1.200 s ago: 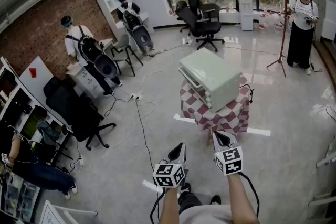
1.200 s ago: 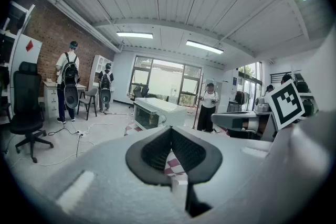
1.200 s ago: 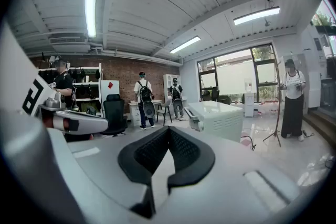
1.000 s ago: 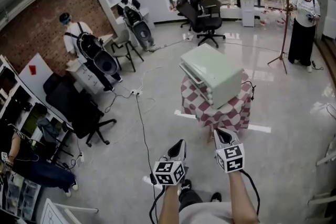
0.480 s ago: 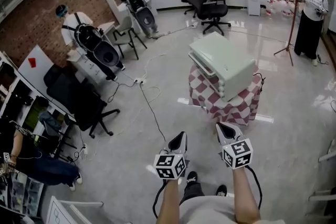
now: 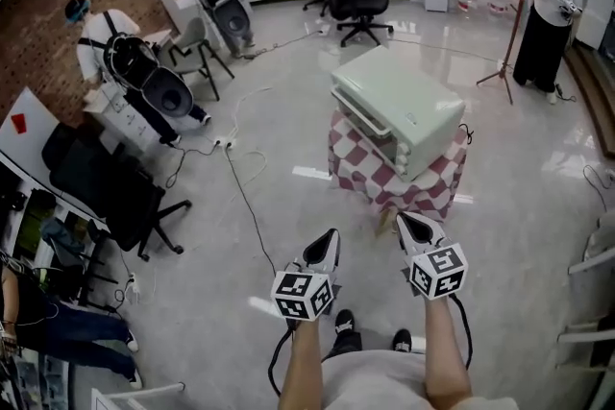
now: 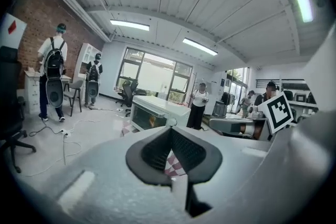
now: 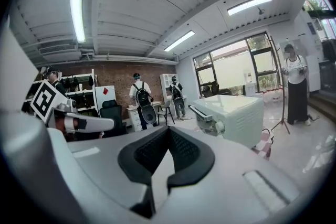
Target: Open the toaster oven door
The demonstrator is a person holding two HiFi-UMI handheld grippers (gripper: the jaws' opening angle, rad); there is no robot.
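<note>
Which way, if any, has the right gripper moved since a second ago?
Yes. The right gripper has advanced slightly toward the checkered table carrying the toaster oven, which now looks larger in the head view.

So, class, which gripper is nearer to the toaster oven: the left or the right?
Right. The right gripper is just short of the table under the toaster oven; the left gripper is further back, off to the left.
</note>
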